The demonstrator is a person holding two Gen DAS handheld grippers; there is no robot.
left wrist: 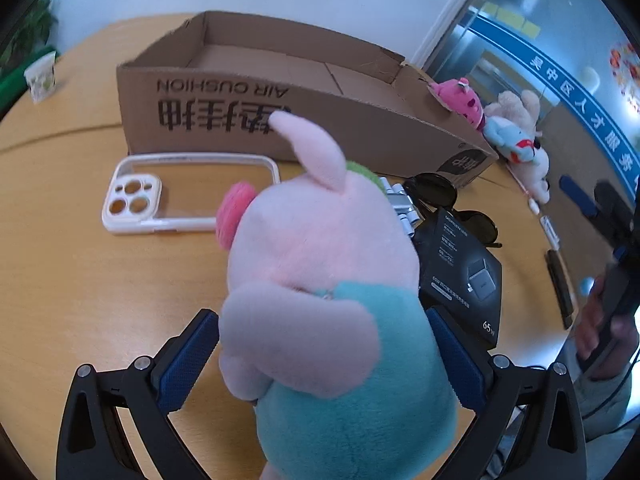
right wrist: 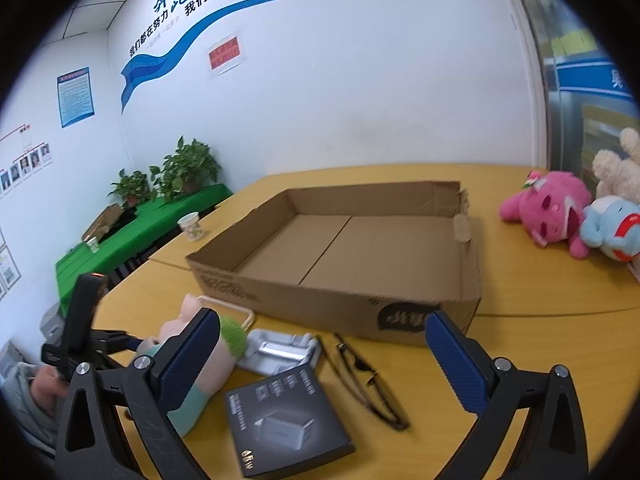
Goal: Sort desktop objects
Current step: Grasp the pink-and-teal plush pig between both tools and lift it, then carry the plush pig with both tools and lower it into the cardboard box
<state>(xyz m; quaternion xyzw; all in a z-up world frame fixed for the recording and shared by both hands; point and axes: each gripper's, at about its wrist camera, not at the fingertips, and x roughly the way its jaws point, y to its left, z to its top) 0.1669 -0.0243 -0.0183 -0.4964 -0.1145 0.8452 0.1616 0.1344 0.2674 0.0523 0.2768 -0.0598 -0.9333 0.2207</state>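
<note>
- Left gripper (left wrist: 320,356) jaws clench the pink plush toy (left wrist: 316,264), held above the bench (left wrist: 80,280).
- Carry it high over the cardboard box (right wrist: 360,248) wall before releasing.
- Right gripper (right wrist: 320,364) jaws gape, holding nothing.

Room fittings, right wrist view.
- Wall (right wrist: 360,80): white, with a blue ribbon graphic (right wrist: 192,36) and blue and black Chinese lettering at 11 o'clock.
- Red notice (right wrist: 225,55), just below the ribbon.
- Blue poster (right wrist: 76,96) on the side wall at 10 o'clock; portrait photos (right wrist: 24,168) below it.
- Green-covered side table (right wrist: 120,236) at 9 o'clock, bearing two potted plants (right wrist: 188,168).
- Glass door (right wrist: 584,80) at 2 o'clock.
</note>
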